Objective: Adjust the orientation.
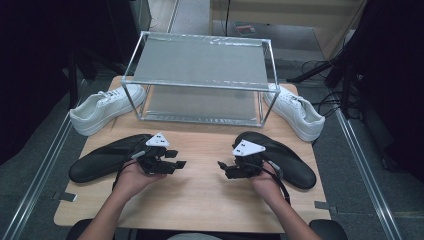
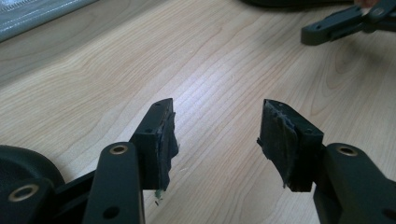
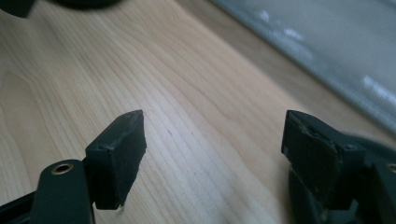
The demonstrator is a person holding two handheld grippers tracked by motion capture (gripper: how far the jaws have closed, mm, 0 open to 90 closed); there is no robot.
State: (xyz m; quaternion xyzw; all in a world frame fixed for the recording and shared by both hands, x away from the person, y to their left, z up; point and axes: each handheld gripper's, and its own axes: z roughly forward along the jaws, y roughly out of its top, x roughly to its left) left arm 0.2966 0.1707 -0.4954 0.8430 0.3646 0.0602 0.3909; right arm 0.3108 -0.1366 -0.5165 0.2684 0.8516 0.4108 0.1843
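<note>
Two black shoes (image 1: 107,157) (image 1: 285,157) lying at nine and three o'clock; two white sneakers (image 1: 105,107) (image 1: 295,111) flanking one shelf rack (image 1: 200,80) at twelve. Left gripper (image 1: 177,159) and right gripper (image 1: 223,167) hovering at centre, both released, holding nothing.

We see a light wooden table (image 1: 200,200) with rounded corners and a pale straight grain, standing on a grey carpeted floor (image 1: 372,165). Metal rails (image 1: 362,160) run along the floor on both sides of the table. Beyond the far edge we note a pale wooden cabinet (image 1: 300,20) and a tangle of black cables (image 1: 325,100) on the floor at the right, beside the dark legs of a stand (image 1: 320,70). The left side of the room lies in deep shadow. Soft, even light falls from above on the tabletop.
</note>
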